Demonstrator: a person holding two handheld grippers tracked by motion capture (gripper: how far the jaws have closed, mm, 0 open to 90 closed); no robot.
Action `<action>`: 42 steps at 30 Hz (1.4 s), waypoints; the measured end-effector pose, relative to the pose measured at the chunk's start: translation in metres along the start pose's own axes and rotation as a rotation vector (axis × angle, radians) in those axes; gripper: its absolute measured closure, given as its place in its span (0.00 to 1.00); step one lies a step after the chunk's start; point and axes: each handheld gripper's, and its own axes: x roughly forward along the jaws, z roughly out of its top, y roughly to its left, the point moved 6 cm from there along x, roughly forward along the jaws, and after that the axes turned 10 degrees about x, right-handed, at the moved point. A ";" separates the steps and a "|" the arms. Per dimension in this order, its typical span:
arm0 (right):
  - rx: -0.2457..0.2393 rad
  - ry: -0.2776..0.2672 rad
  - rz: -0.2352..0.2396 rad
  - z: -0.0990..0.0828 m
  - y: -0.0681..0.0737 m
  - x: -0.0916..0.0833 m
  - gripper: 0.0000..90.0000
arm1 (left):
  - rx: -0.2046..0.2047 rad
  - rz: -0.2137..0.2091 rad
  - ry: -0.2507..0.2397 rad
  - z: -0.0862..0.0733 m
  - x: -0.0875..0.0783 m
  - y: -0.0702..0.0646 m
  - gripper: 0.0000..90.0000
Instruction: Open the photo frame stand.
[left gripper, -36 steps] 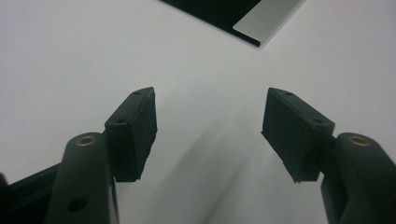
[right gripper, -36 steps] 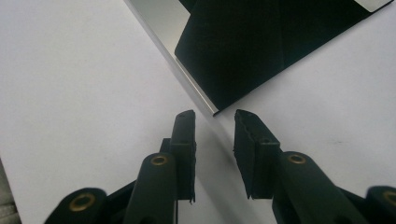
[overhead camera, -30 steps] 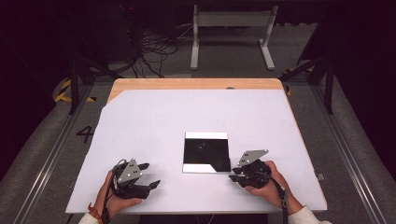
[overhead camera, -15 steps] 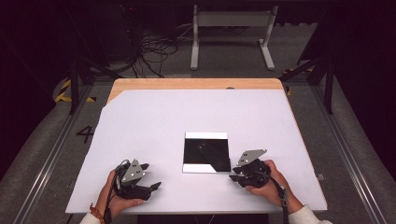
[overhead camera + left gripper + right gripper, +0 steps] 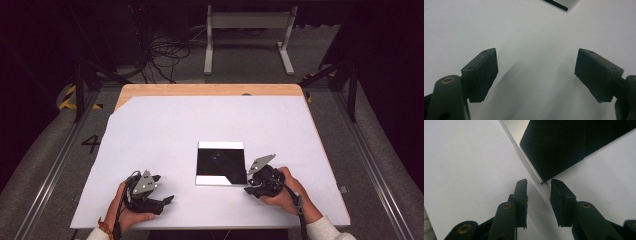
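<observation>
White tabletop [image 5: 165,130] carried a black card [image 5: 221,163] near its front edge; right gripper [image 5: 538,185], jaws unclenched at the card's corner, should pinch squarely; left gripper [image 5: 536,65] had just been opening, empty

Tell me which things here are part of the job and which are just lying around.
In the job: black square panel; right gripper, fingers at its near right corner; left gripper, fingers opening, nothing between them; white sheet.

Lying about: floor cables; metal stand.
</observation>
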 end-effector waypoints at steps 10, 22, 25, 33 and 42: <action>0.009 -0.012 -0.004 0.002 0.000 0.001 0.77 | 0.031 -0.025 0.020 0.006 0.008 -0.006 0.21; 0.128 -0.115 0.138 0.001 -0.010 0.002 0.64 | 0.017 0.000 0.010 0.005 0.005 -0.004 0.20; 0.156 -0.146 0.182 0.001 -0.013 0.003 0.63 | 0.012 0.004 0.012 0.004 0.004 -0.003 0.20; 0.237 -0.202 0.239 0.006 -0.016 0.004 0.54 | 0.012 0.001 0.017 0.003 0.006 -0.003 0.20; 0.450 -0.318 0.410 0.018 -0.030 0.005 0.52 | 0.010 0.003 0.020 0.004 0.008 -0.003 0.20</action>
